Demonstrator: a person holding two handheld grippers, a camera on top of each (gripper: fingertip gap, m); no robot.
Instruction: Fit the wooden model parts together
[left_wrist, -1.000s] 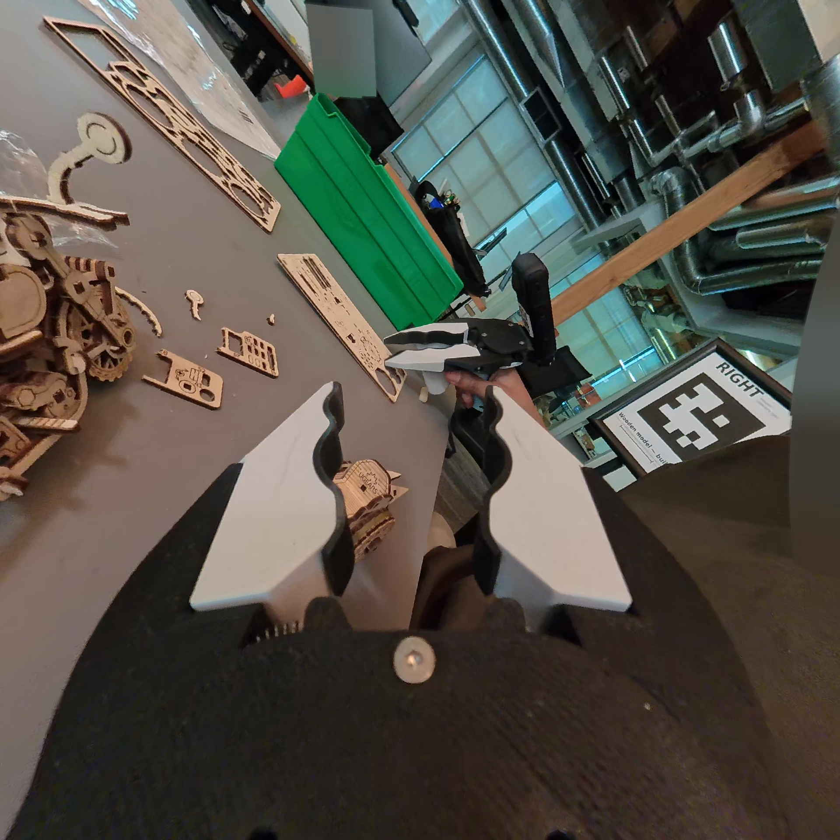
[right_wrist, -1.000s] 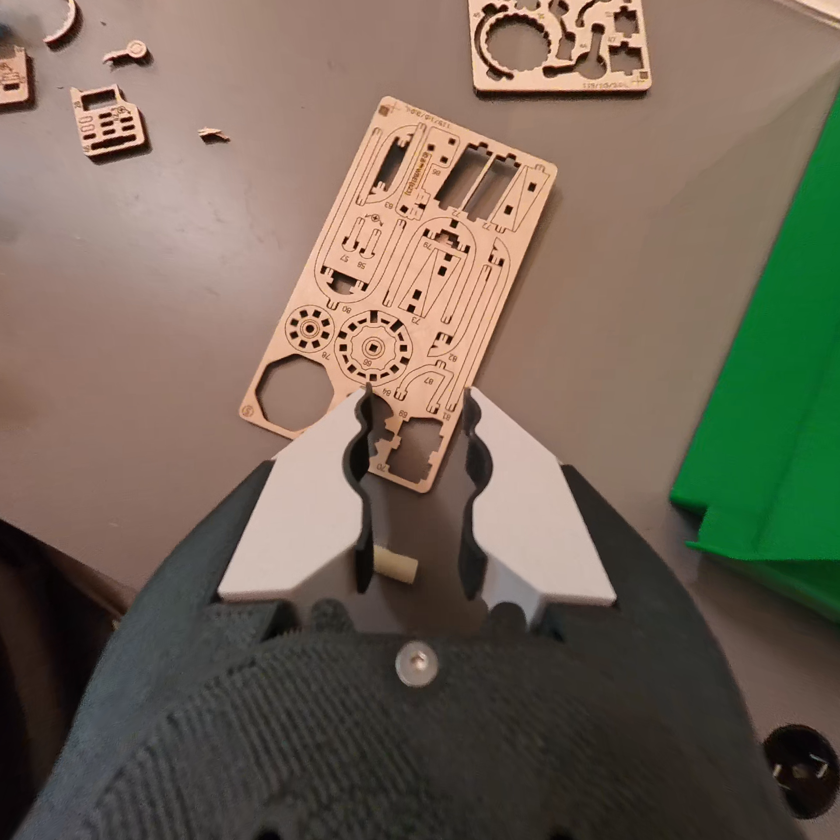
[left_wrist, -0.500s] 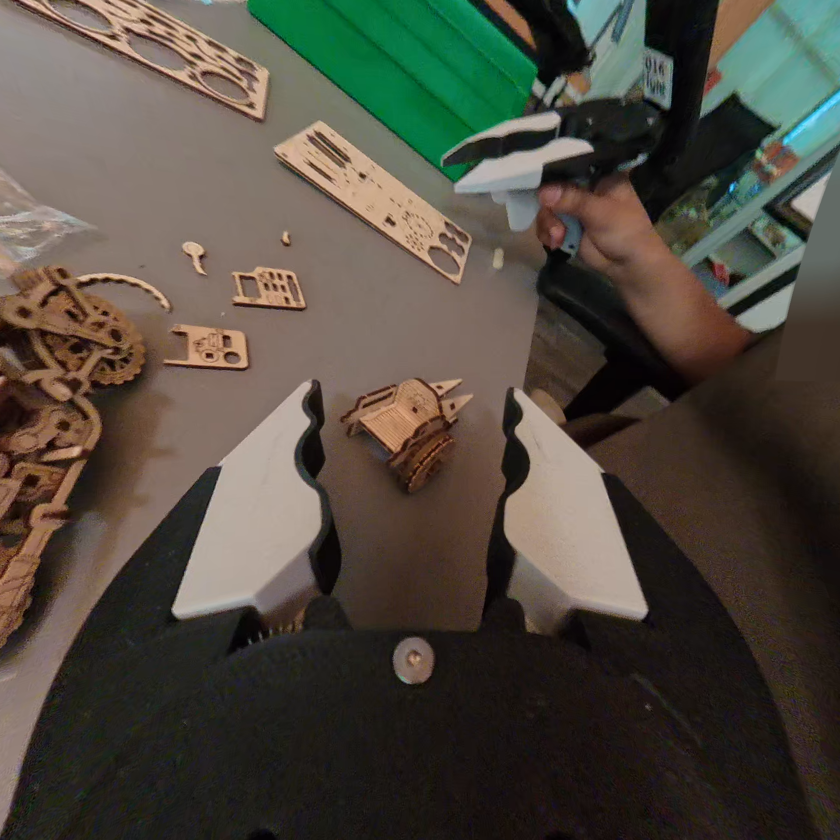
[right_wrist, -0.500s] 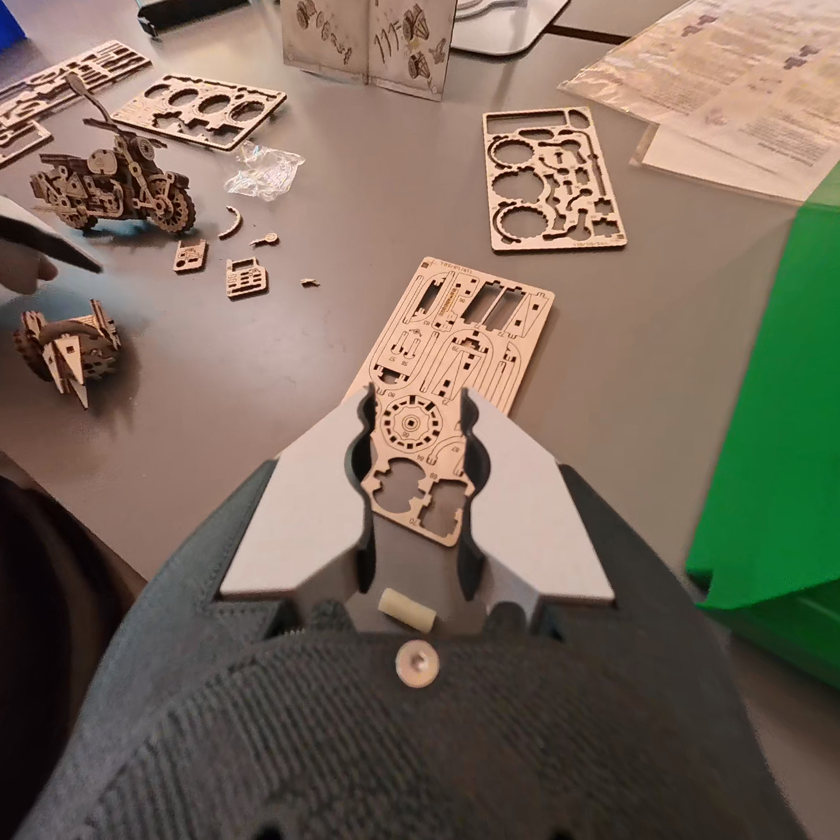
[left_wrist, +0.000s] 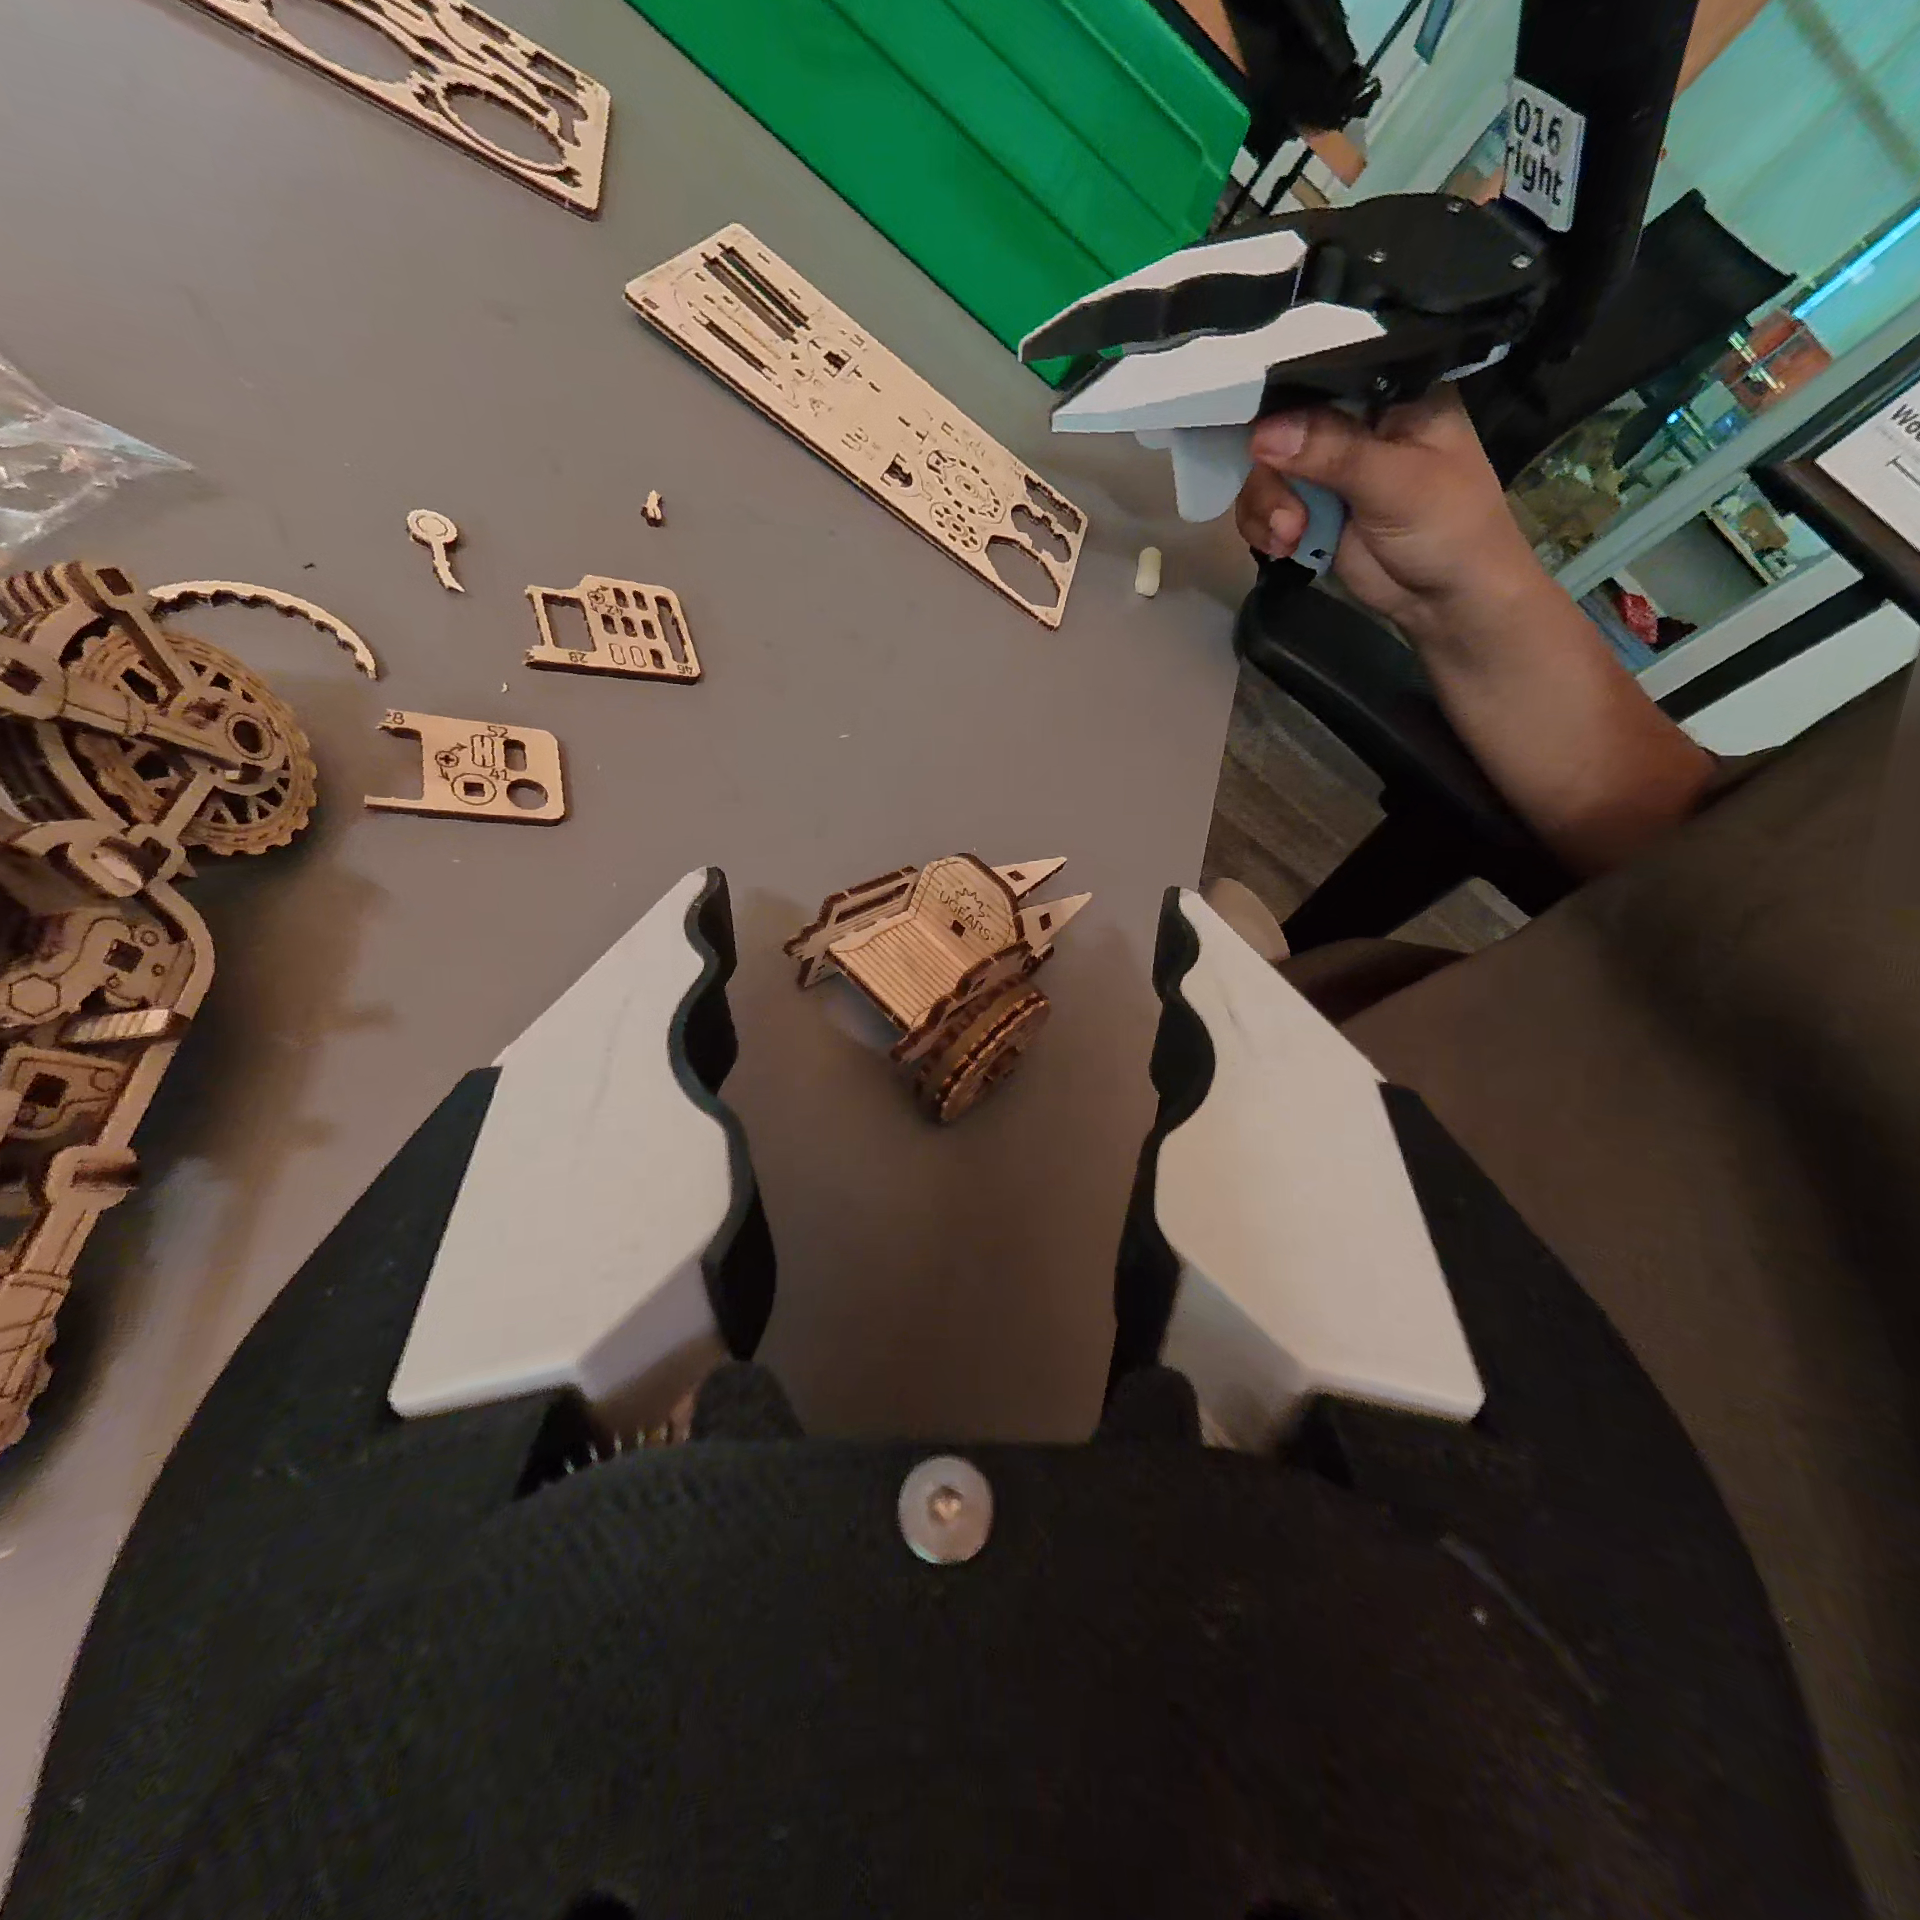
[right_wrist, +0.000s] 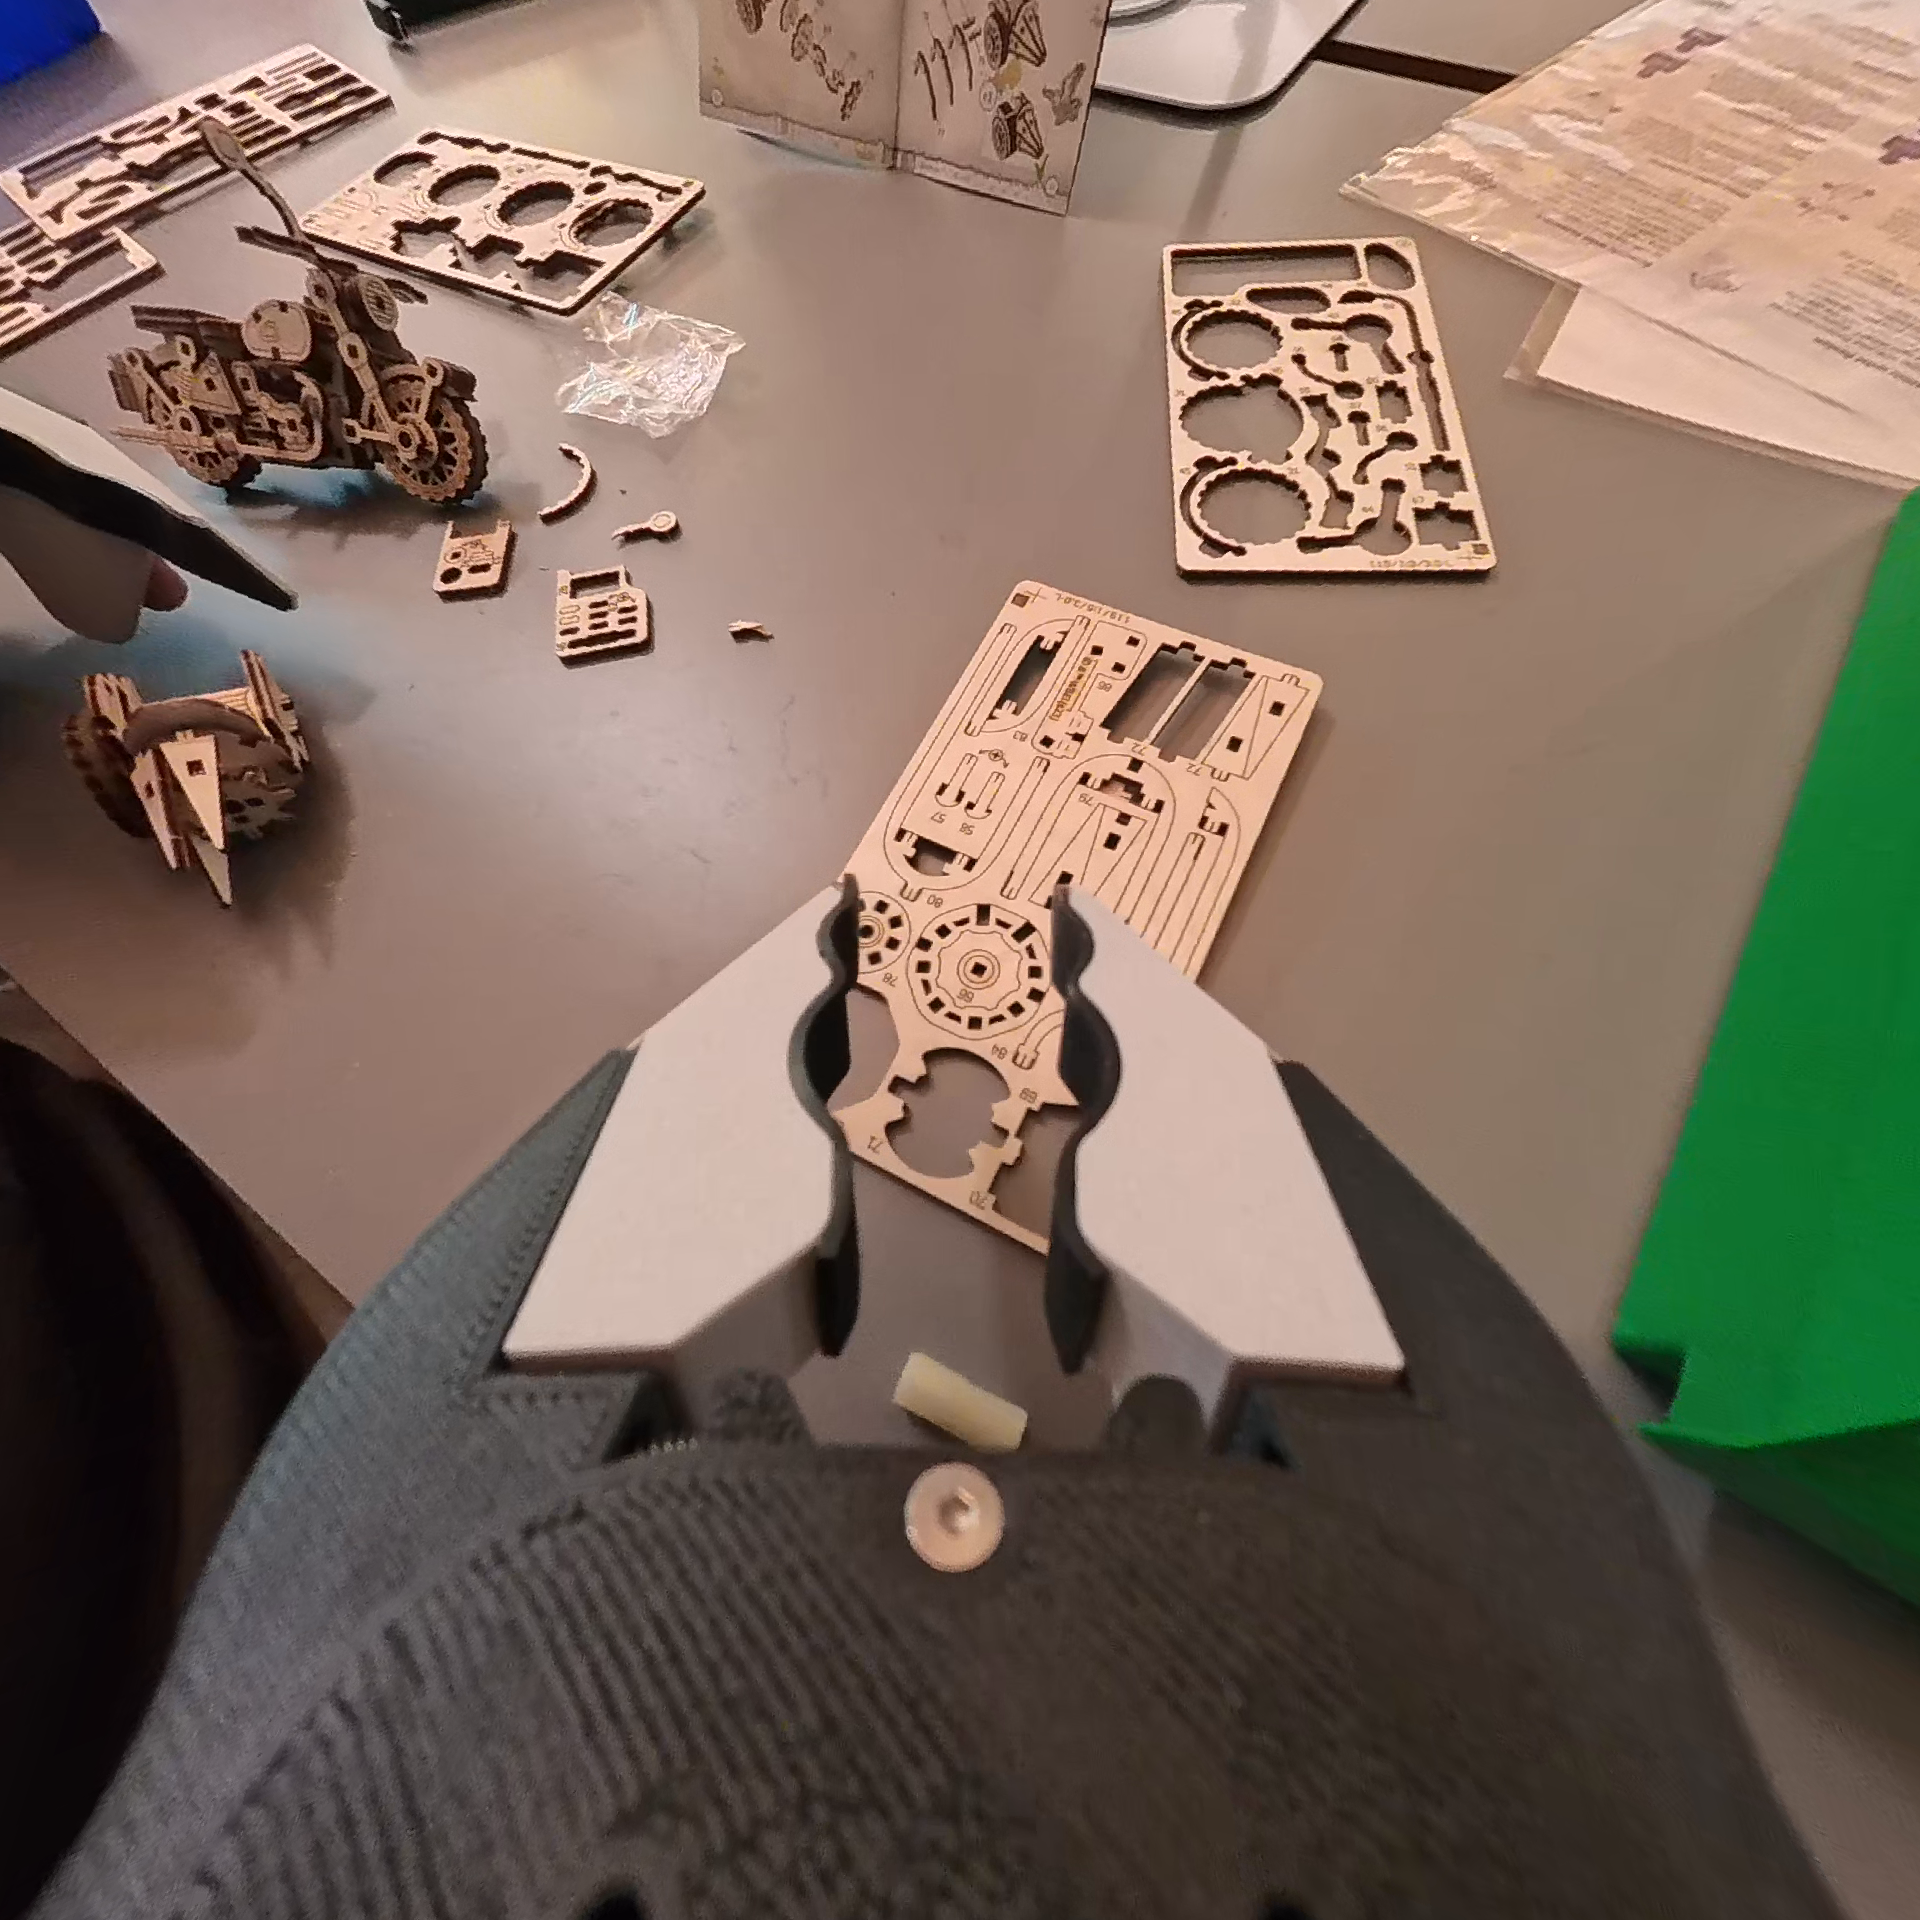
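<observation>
sidecar (left_wrist: 940, 971) on table between open left tongs (left_wrist: 940, 914)

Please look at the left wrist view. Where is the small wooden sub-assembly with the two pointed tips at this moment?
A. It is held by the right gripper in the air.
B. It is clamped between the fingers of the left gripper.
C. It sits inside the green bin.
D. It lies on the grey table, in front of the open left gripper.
D: the small wooden sub-assembly rests on the grey table, free ahead of the open left gripper, and no finger touches it.
</observation>
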